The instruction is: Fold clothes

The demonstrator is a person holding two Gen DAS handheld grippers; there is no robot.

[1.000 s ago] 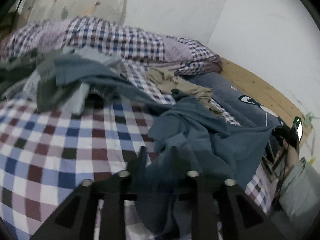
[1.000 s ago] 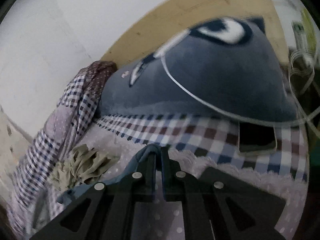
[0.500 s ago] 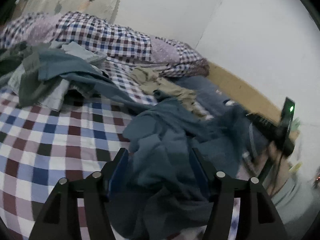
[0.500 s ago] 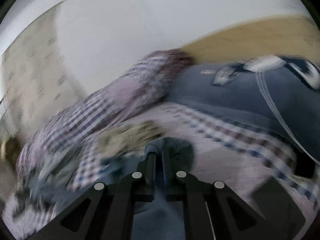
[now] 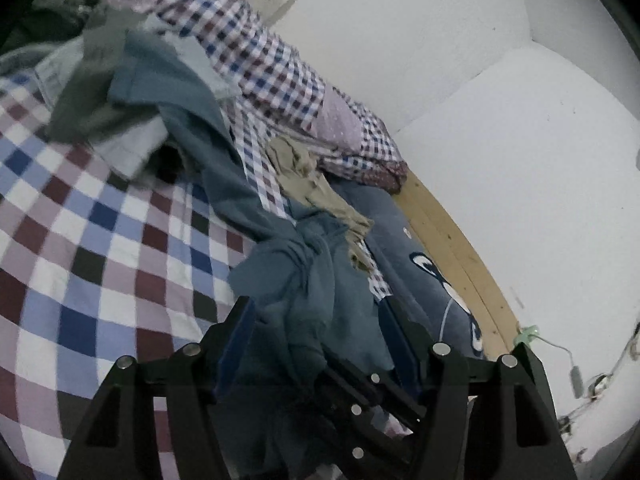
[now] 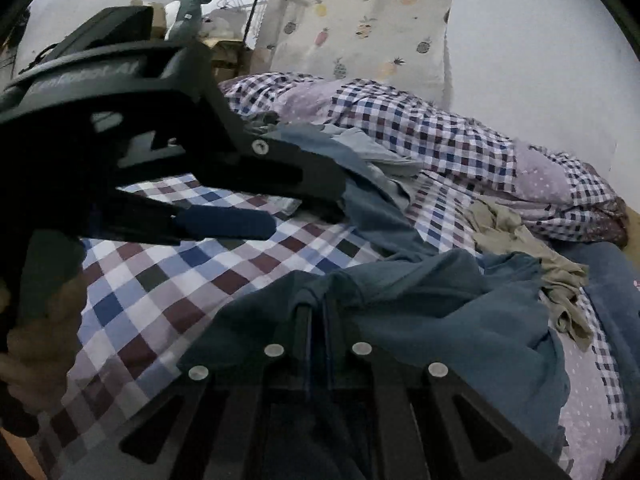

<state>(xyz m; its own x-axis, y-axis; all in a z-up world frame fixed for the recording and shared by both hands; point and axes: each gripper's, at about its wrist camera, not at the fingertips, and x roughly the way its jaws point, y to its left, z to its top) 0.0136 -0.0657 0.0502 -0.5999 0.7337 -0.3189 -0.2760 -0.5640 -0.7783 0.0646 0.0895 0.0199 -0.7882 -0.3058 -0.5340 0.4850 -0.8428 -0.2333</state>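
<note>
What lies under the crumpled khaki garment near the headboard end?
The khaki garment rests partly on the checked bedding and partly on the dark blue cushion. Whatever is directly beneath its folds is covered.

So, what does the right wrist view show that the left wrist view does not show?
Only the right wrist view shows the pineapple curtain, the clothes rack and the left gripper from the side, jaws open. Only the left wrist view shows the wooden board and the wall corner. Both show the teal garment, pinched by the right gripper, and the checked sheet.
</note>
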